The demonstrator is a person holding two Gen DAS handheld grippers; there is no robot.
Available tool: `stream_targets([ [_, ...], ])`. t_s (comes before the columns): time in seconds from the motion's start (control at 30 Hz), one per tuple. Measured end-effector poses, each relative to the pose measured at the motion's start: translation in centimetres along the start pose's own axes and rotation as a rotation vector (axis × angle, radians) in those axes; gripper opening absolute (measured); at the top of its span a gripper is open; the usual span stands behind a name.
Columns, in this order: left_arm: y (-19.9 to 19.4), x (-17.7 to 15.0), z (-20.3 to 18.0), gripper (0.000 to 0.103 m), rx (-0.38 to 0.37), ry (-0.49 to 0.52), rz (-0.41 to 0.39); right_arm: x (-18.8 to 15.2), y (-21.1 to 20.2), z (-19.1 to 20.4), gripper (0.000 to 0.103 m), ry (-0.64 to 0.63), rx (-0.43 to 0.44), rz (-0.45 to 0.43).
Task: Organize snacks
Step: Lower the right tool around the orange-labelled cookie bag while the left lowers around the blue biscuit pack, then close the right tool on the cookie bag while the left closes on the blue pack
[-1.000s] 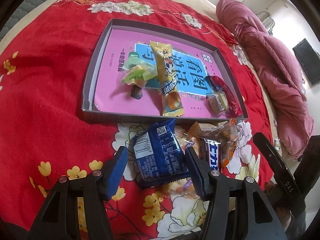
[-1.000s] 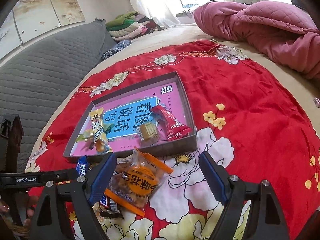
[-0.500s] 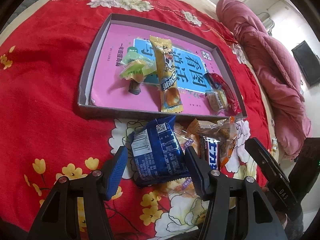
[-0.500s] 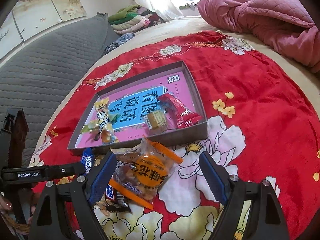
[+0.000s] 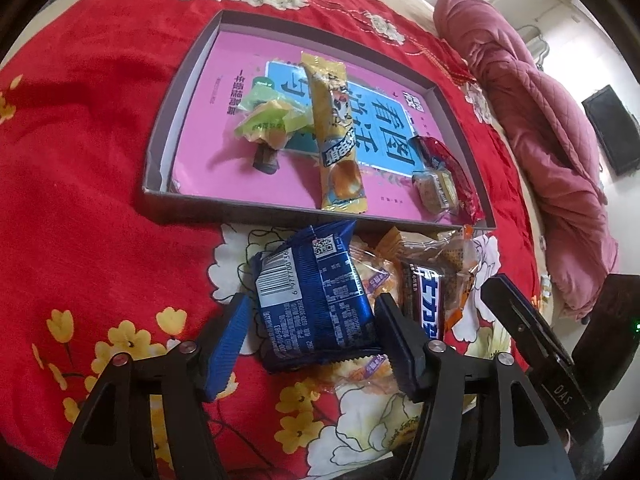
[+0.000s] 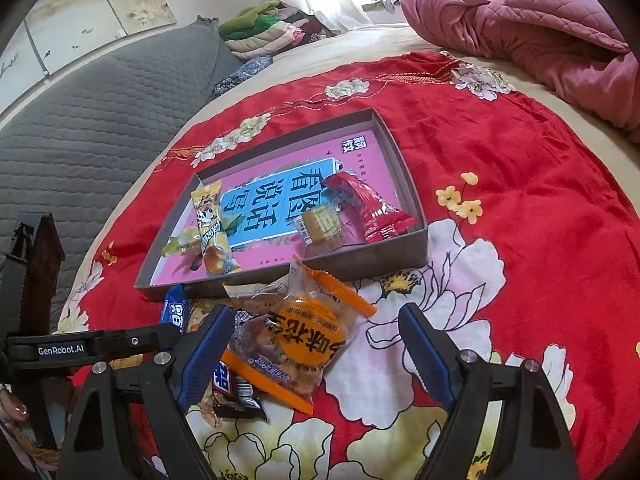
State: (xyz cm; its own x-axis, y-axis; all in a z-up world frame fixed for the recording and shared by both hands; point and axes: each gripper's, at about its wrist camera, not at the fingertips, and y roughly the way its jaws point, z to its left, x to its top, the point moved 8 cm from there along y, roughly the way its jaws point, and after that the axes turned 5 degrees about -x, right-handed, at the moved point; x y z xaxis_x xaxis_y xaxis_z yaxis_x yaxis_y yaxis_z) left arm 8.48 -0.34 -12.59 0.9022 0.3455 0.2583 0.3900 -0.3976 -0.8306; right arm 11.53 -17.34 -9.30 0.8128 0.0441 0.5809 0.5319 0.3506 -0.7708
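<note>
A shallow grey box (image 5: 188, 212) with a pink printed lining lies on the red flowered bedspread (image 5: 80, 160), holding five snacks: a long yellow bar (image 5: 334, 136), a green-yellow wrapped candy (image 5: 266, 120), a small dark piece (image 5: 266, 160), a clear-wrapped square biscuit (image 5: 436, 190) and a red packet (image 5: 452, 160). Against the box's near wall sits a loose pile. On it, the blue packet (image 5: 316, 300), barcode up, lies between the opening jaws of the left claw (image 5: 312, 344), not clamped. The right claw (image 6: 312, 356) gapes wide, empty, over the orange peanut bag (image 6: 304, 340).
</note>
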Motion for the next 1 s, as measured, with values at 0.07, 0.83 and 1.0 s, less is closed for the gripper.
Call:
stream_targets([
  [0.07,0.2,0.0,0.2,0.066,-0.014,-0.012,0.001,-0.1,0.2,0.2,0.084,-0.005,0.0,0.006],
  [0.83,1.3,-0.1,0.8,0.066,-0.082,-0.084,-0.001,-0.9,3.9,0.2,0.084,0.14,0.113,0.116],
  [1.0,1.4,0.0,0.7,0.066,-0.075,-0.082,-0.004,-0.8,4.2,-0.3,0.079,0.196,0.139,0.126],
])
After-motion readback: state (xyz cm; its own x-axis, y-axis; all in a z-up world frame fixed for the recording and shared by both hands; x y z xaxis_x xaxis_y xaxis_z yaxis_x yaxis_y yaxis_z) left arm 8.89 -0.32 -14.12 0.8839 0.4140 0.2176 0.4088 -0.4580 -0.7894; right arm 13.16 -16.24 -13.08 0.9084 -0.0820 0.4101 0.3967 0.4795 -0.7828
